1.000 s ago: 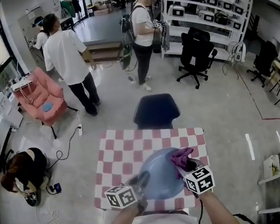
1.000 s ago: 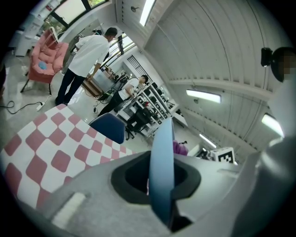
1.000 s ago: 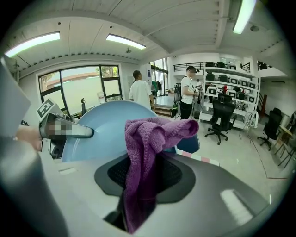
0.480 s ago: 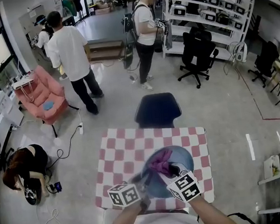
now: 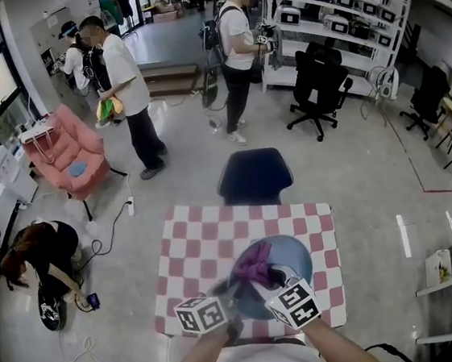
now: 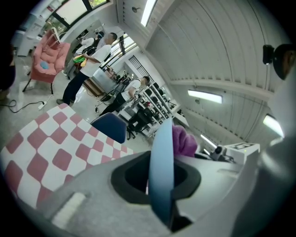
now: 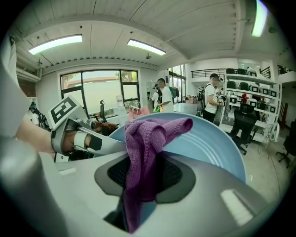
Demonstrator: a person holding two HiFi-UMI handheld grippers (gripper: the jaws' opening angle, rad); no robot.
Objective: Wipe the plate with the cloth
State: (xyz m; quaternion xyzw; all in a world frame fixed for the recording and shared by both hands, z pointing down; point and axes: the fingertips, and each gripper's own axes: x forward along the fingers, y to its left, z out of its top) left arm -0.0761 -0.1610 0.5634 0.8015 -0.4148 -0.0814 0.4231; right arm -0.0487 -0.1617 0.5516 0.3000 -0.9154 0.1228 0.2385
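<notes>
Counter (image 5: 185,262) at near centre, standing on grey floor (image 5: 357,193). Pink-and-white checked tablecloth (image 5: 215,224) lies flat over its whole top, reaching every edge.

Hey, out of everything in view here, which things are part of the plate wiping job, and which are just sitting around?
In the job:
blue plate, gripped at its rim by the left gripper
purple cloth, pinched in the right gripper

Just around:
checkered table
blue chair
pink armchair
black office chair
shelves
</notes>
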